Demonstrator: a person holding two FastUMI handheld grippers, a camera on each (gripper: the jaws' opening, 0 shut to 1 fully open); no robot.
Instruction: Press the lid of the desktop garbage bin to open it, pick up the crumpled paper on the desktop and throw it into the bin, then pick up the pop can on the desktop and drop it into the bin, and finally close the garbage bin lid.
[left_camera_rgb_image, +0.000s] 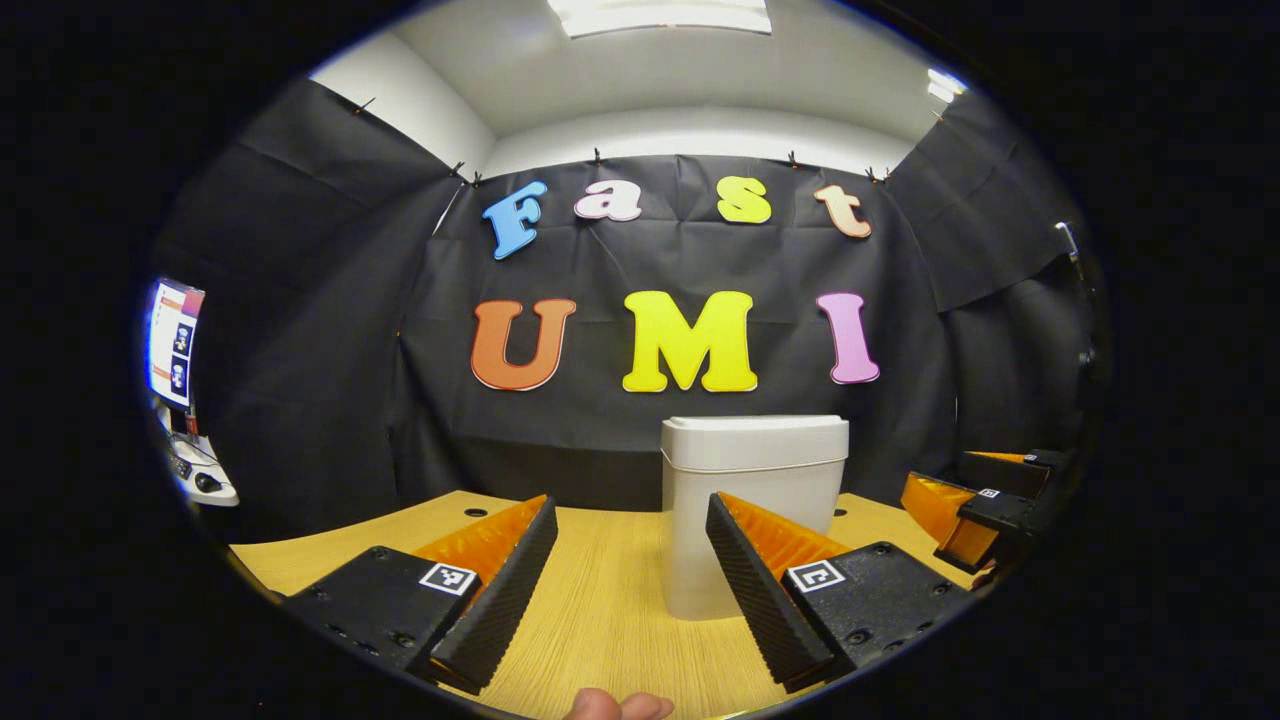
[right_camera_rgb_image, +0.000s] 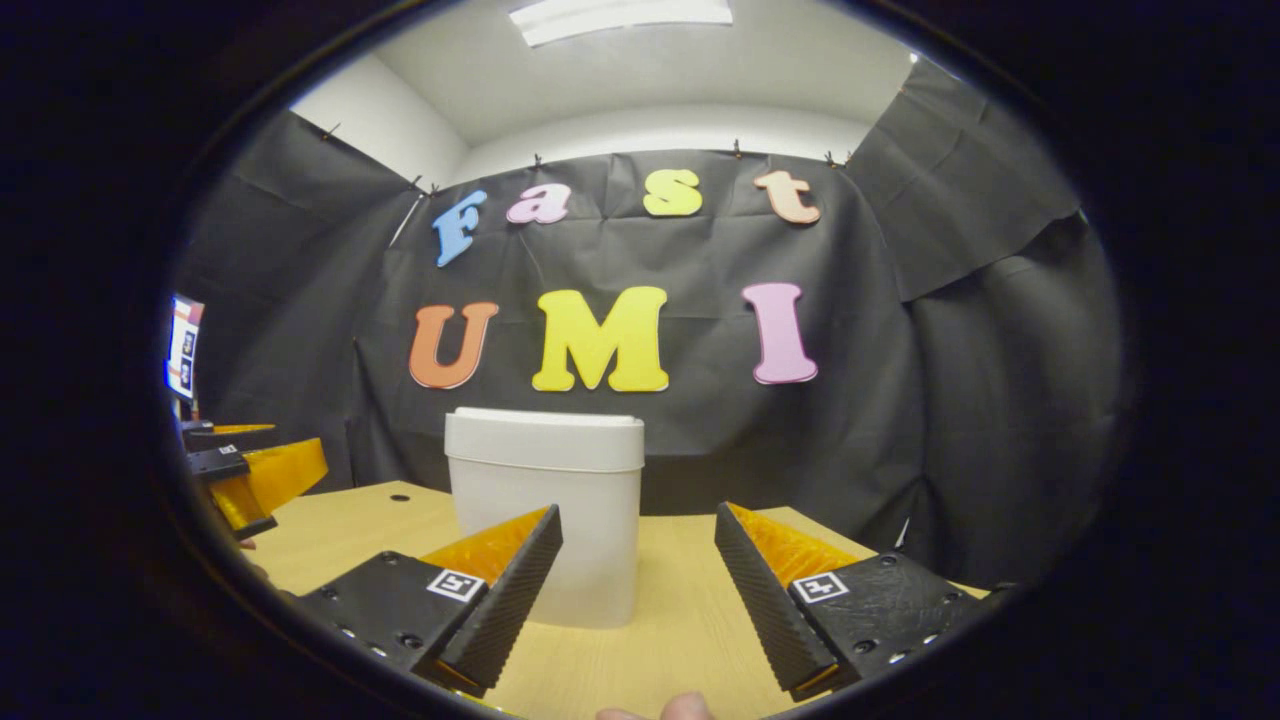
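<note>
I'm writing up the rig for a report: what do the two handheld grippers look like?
The left gripper and the right gripper look alike: two wedge-shaped fingers with ribbed inner faces, each on a dark block with screws and a small square black-and-white marker. A fingertip of the person holding it shows at the bottom edge of the left gripper view; no sleeve or cable is visible.

both low, facing shared bin (left_camera_rgb_image: 752, 500)
</note>
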